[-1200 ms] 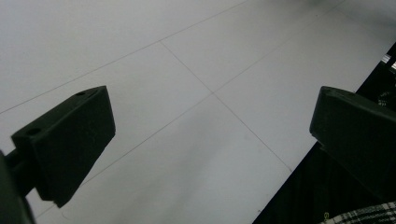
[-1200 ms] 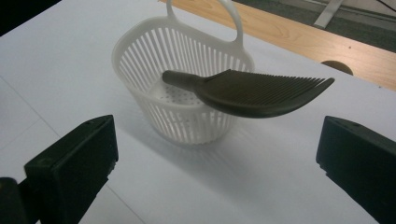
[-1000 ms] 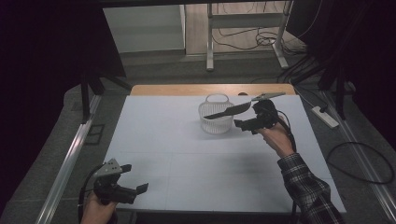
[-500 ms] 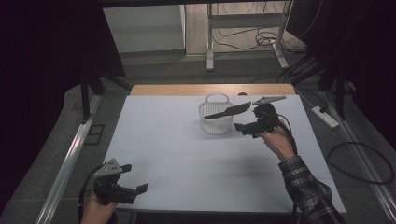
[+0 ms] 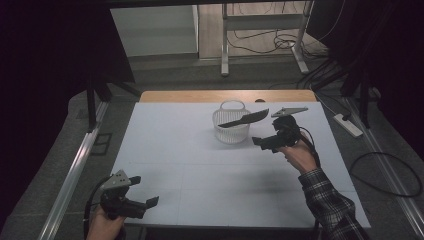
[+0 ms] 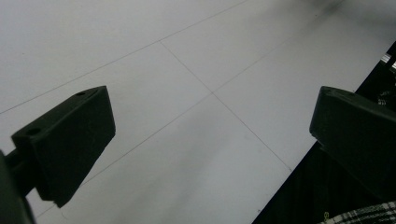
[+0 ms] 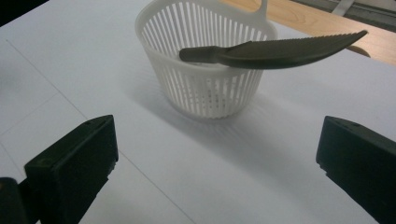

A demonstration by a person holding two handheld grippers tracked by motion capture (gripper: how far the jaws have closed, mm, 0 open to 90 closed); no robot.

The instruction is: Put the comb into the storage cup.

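A white slotted basket [image 5: 230, 128] [image 7: 205, 70] stands at the middle back of the white table. A dark serrated knife [image 5: 244, 119] [image 7: 280, 49] lies across its rim, handle inside, blade tip sticking out to the right. My right gripper [image 5: 263, 144] [image 7: 219, 172] hovers just right of and nearer than the basket, pointing at it, open with nothing between its jaws. My left gripper [image 5: 144, 191] [image 6: 205, 154] is at the table's front left corner, open and empty above bare tabletop.
The white table sheet [image 5: 200, 165] has a strip of bare wood [image 5: 200, 96] along its back edge. A white power strip [image 5: 347, 125] lies on the floor to the right. A metal rail [image 5: 75, 170] runs along the left side.
My right gripper has drawn back a little from the basket toward the person. The knife stays on the basket. The left gripper has not moved.
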